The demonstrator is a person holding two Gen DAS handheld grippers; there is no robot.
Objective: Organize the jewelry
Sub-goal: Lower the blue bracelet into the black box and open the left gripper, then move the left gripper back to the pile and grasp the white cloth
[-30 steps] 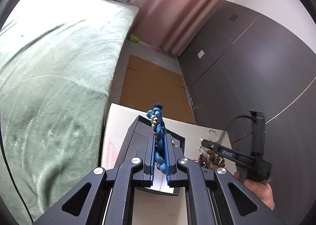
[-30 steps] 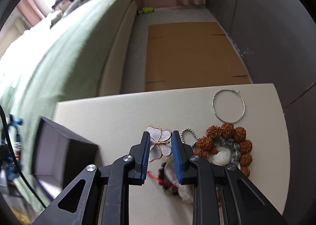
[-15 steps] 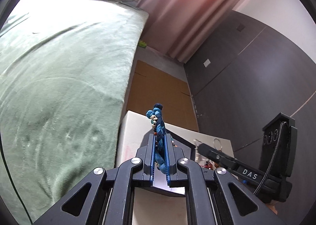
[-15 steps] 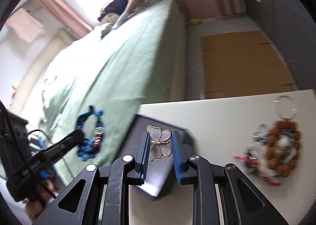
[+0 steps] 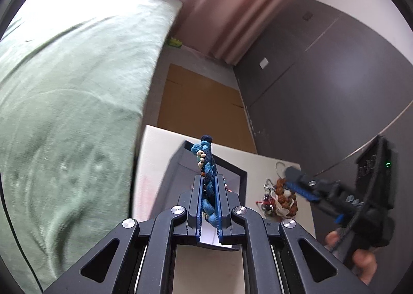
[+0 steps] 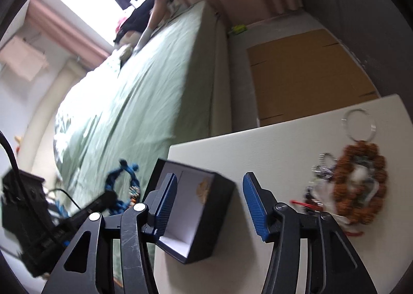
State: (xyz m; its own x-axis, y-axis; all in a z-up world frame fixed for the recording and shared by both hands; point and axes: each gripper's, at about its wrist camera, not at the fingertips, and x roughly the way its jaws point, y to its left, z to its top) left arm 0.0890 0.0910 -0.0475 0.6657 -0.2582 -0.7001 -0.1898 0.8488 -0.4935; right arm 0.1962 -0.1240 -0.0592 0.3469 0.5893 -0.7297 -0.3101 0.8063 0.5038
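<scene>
My left gripper (image 5: 209, 190) is shut on a blue braided bracelet (image 5: 206, 162) and holds it above the open black jewelry box (image 5: 180, 165). The bracelet also shows in the right wrist view (image 6: 124, 185), left of the box. My right gripper (image 6: 210, 201) is open and empty over the black box (image 6: 219, 216), which has a white lining. A gold butterfly piece (image 6: 202, 190) lies inside the box. A pile of jewelry with a brown bead bracelet (image 6: 361, 185) and a silver ring hoop (image 6: 358, 123) lies on the white table (image 6: 284, 144) to the right.
A bed with a green cover (image 6: 144, 92) runs along the left of the table. Brown cardboard (image 6: 304, 72) lies on the floor beyond the table. A dark wall (image 5: 322, 87) stands on the right. The right gripper shows in the left wrist view (image 5: 304, 185).
My right gripper carried the butterfly piece from the pile over to the box and opened; the butterfly now lies in the box. My left gripper still holds the blue bracelet over the box.
</scene>
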